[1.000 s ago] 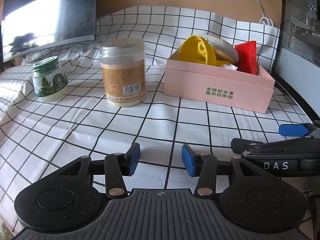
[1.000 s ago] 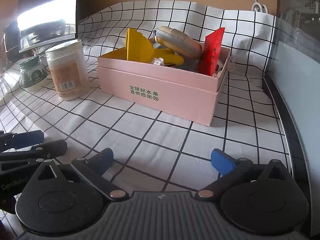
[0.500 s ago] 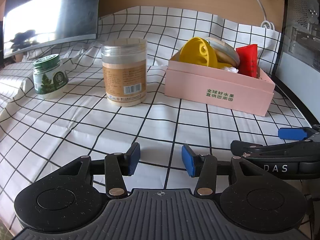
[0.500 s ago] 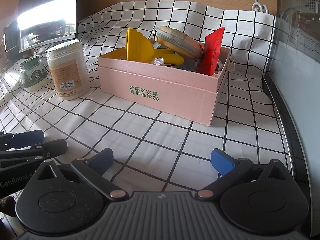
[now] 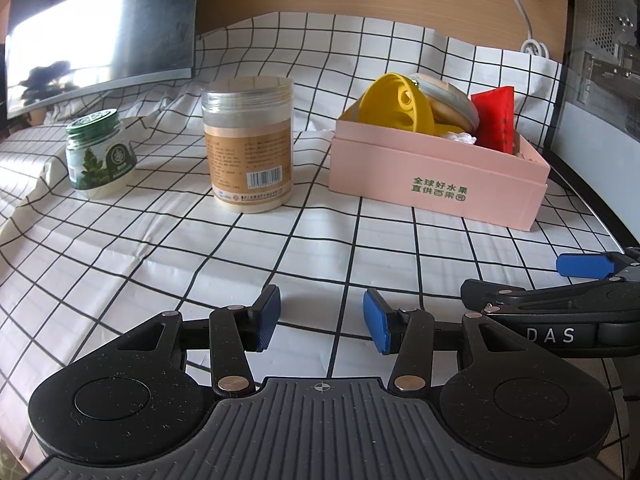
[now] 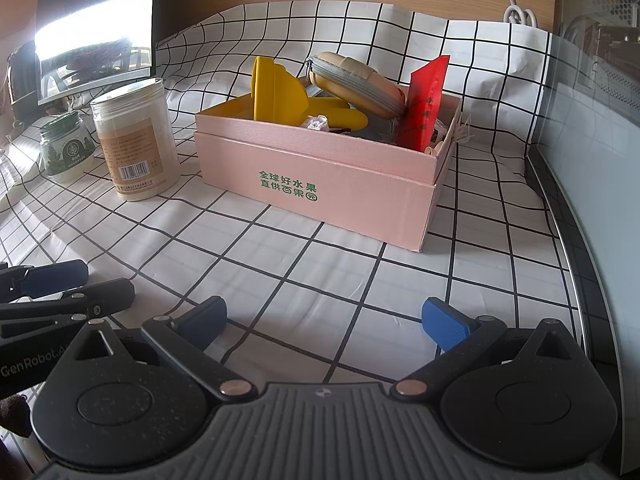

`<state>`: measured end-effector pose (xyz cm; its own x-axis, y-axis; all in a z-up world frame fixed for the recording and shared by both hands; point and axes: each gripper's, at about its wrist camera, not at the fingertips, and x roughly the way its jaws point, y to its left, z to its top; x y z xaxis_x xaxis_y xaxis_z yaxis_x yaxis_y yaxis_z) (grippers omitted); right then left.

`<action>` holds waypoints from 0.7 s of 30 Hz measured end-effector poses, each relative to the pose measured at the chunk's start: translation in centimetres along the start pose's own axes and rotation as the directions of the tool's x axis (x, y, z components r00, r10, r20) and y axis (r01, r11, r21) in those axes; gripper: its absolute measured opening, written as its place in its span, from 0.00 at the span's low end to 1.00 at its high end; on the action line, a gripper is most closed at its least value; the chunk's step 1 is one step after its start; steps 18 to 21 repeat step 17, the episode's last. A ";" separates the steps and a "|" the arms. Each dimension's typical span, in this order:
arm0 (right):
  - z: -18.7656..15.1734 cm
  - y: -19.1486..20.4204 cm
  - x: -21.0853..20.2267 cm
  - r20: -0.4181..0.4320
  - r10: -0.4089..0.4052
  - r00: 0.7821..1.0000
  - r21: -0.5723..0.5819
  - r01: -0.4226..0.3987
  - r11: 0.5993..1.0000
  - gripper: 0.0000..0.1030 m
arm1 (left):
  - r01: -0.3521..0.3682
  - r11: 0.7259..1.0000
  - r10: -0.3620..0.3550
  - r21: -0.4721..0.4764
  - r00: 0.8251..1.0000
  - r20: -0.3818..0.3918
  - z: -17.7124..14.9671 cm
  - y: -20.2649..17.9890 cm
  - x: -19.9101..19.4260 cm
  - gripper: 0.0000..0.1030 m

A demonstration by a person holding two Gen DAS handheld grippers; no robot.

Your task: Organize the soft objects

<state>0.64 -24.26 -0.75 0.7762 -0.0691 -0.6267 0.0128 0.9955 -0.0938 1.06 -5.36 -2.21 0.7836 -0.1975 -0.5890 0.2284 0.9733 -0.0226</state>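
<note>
A pink box with green lettering stands on the checked cloth. Inside it lean a yellow silicone piece, a beige zip pouch, a red packet and some small white bits. My left gripper hovers low over the cloth in front of the box, open, nothing between its blue pads. My right gripper is beside it, open wider and empty too; one of its fingers shows at the right edge of the left wrist view.
A tall clear jar with a tan label and a small green-lidded jar stand left of the box. A dark monitor is at the back left, a computer case on the right, a white cable behind.
The left wrist view has tilted slightly, so the jars and box sit a little lower in the frame. Both grippers keep the same opening; nothing on the cloth has moved.
</note>
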 end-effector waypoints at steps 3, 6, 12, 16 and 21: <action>0.0 0.0 0.0 0.000 0.000 1.000 0.000 0.000 1.000 1.00 | -0.001 1.000 0.001 0.000 1.000 0.000 0.0 0.0 0.0 0.49; 0.0 0.0 0.0 0.000 0.000 1.000 0.000 0.000 1.000 1.00 | -0.003 1.000 0.003 0.005 1.000 -0.001 0.0 -0.1 0.0 0.49; 0.0 0.0 0.0 0.000 0.000 1.000 0.000 0.000 1.000 1.00 | -0.002 1.000 0.002 0.008 1.000 -0.001 0.0 0.0 0.0 0.49; 0.0 0.0 0.0 0.000 0.000 1.000 0.000 0.000 1.000 1.00 | -0.002 1.000 0.002 0.008 1.000 -0.002 0.0 -0.1 0.0 0.49; 0.0 0.0 0.0 0.000 0.000 1.000 0.000 0.000 1.000 1.00 | -0.003 1.000 0.003 0.007 1.000 -0.002 0.0 -0.1 0.0 0.49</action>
